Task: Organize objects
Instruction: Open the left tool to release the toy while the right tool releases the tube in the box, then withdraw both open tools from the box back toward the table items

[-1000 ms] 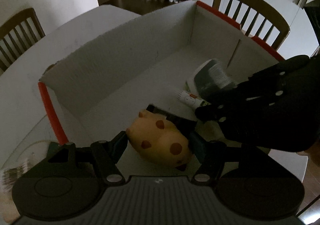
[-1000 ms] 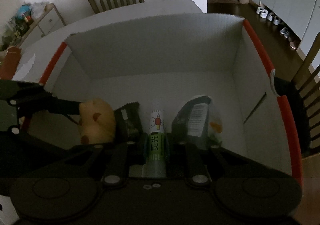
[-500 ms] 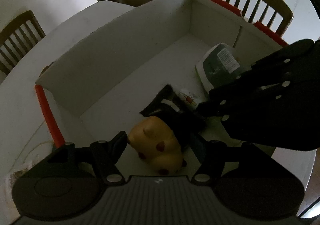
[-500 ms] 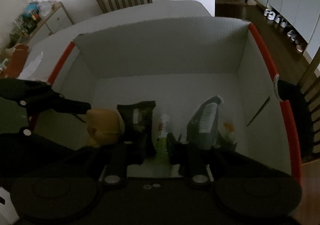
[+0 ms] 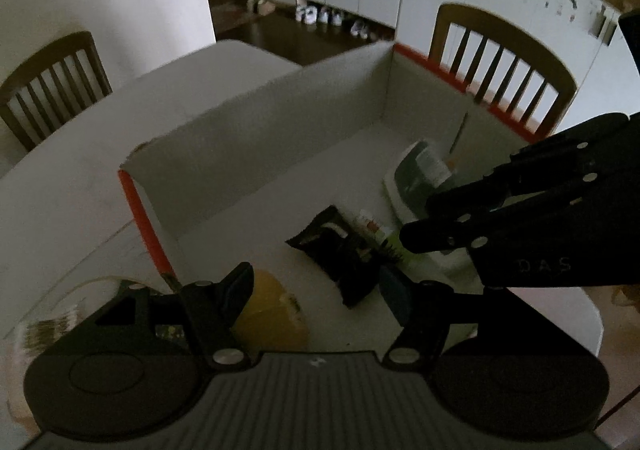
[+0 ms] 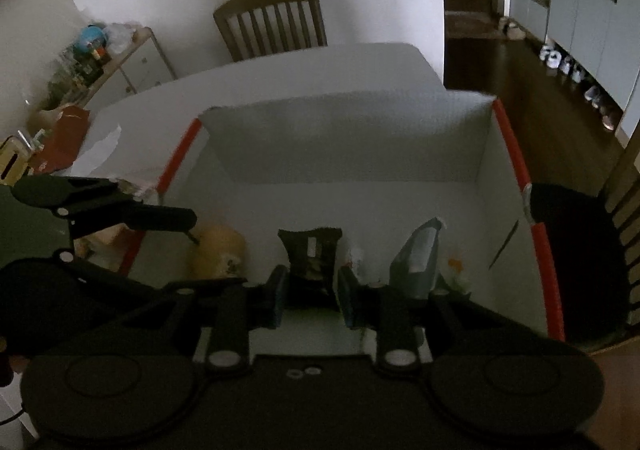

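Cardboard box (image 6: 516, 153): right gripper (image 6: 312, 298) opening over lower-centre tube (image 5: 394, 240) (released?); left gripper (image 5: 316, 290) spread, empty; both should withdraw straight.

Faint letters "DAS" mark the right tongs (image 5: 416, 240).

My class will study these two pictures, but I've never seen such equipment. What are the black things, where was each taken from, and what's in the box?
A person holds hand-held tongs in each hand, each with a camera looking along its two fingers. One picture looks over the left tongs, the other over the right tongs. Both hang above a white box with red edges. Inside lie a yellow toy, a dark packet, a white-and-green tube and a grey pouch. The left tongs are open; the right tongs' jaws are opening. Neither grips anything.
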